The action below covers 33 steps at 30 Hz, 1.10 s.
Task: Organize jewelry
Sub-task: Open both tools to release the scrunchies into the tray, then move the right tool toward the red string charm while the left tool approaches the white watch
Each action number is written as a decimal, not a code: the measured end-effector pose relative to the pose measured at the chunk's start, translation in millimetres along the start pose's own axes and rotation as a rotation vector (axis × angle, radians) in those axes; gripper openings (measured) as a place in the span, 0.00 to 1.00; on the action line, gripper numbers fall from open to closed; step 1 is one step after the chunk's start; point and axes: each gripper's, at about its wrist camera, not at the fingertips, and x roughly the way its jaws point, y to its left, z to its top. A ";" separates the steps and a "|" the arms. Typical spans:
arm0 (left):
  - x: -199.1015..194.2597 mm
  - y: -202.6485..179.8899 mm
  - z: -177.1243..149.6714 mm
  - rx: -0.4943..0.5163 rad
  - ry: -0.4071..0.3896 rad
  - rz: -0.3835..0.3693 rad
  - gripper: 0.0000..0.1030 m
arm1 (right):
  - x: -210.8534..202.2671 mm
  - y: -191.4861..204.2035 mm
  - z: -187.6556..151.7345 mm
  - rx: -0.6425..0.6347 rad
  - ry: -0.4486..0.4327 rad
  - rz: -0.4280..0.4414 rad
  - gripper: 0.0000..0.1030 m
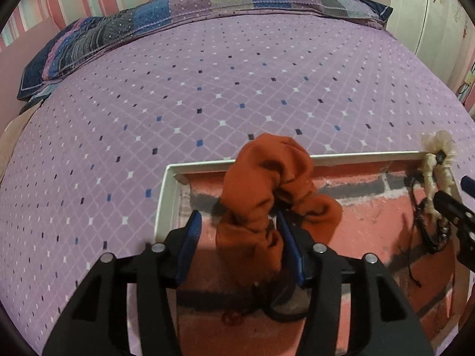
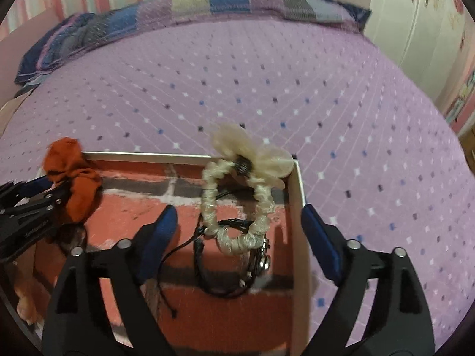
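Observation:
A white-rimmed tray [image 1: 166, 195] with a red brick-pattern floor lies on the bed. My left gripper [image 1: 237, 222] is open around an orange scrunchie [image 1: 267, 184] that stands between its blue pads over the tray's left part; it also shows in the right wrist view [image 2: 77, 184]. My right gripper [image 2: 239, 219] is open wide over the tray's right corner [image 2: 298, 195], around a cream scrunchie with a bow [image 2: 237, 201] that rests on a black cord bracelet [image 2: 225, 267]. Both show at the right in the left wrist view [image 1: 436, 178].
A purple diamond-pattern bedspread [image 1: 222, 89] stretches beyond the tray. Patchwork pillows [image 1: 178, 12] lie at the headboard. A white wardrobe [image 2: 415, 29] stands at the right. A small red ring-like item [image 1: 233, 319] lies on the tray floor near me.

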 end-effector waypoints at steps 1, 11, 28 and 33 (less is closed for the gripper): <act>-4.8 -0.9 -1.2 0.005 -0.007 -0.001 0.55 | -8.0 -0.3 -1.8 -0.006 -0.013 0.002 0.88; -79.3 -4.5 -28.6 0.086 -0.133 0.003 0.76 | -79.7 -16.8 -38.3 0.069 -0.128 -0.001 0.95; -162.6 33.9 -111.4 0.059 -0.197 -0.011 0.86 | -156.3 -15.1 -137.2 0.210 -0.169 -0.046 0.95; -174.6 42.6 -139.0 0.033 -0.192 -0.013 0.86 | -162.3 -5.0 -164.8 0.194 -0.161 -0.053 0.95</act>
